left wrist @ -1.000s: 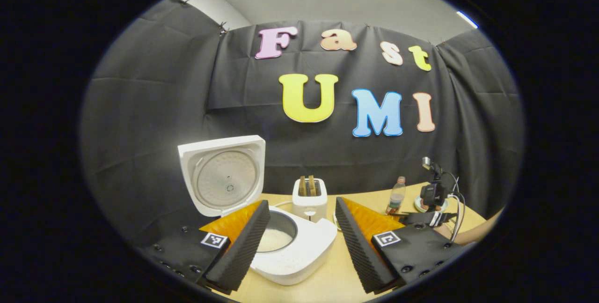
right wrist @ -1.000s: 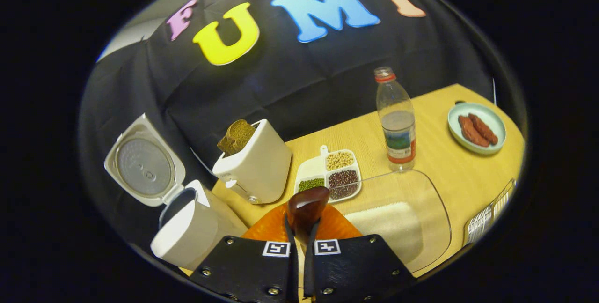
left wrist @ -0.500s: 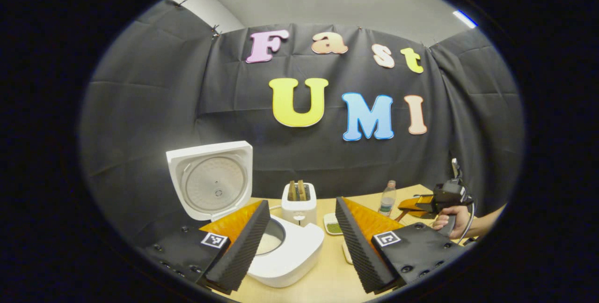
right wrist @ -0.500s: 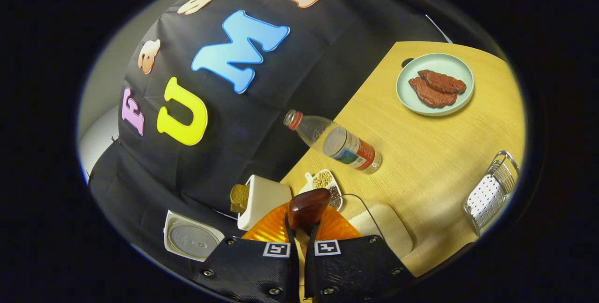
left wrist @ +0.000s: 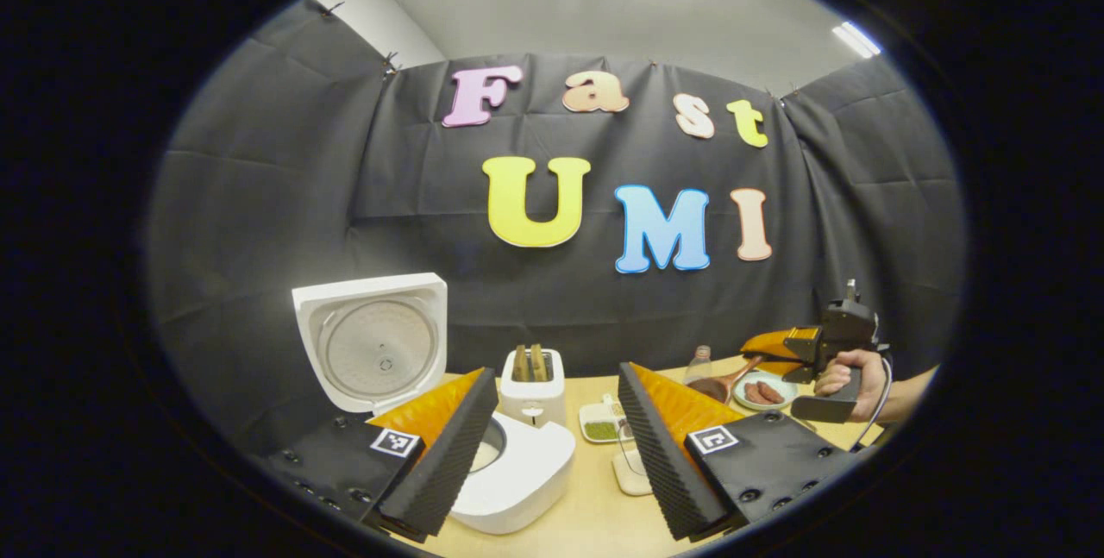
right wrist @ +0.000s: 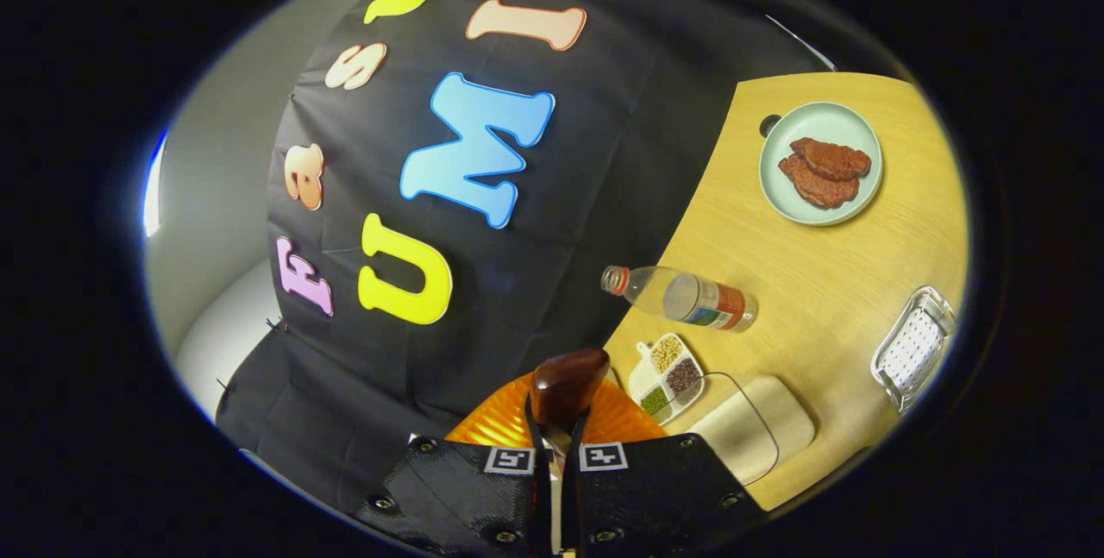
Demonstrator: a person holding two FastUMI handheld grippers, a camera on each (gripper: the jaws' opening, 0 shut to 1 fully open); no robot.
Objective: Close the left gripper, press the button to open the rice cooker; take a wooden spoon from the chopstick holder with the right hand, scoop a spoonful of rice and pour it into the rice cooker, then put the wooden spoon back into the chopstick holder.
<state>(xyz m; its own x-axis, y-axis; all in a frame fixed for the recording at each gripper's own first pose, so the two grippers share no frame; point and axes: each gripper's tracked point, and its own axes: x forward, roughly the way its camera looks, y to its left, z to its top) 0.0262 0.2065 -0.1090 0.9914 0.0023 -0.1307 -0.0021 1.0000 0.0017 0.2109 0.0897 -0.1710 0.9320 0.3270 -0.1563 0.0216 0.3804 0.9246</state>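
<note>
In the left gripper view, the left tool's (left wrist: 556, 446) near finger hides part of the rice cooker's (left wrist: 517, 476) pot, so little of the rice inside can be seen. Its other finger covers the clear tray (left wrist: 634, 472) and most of the bottle (left wrist: 699, 364) behind it. The wooden spoon (left wrist: 720, 385) held out from the right tool (left wrist: 780, 342) is small and blurred; whether its bowl carries rice cannot be told. In the right gripper view, the spoon's handle disappears between the closed fingers, and the metal holder (right wrist: 914, 347) is cut by the view's rim.
</note>
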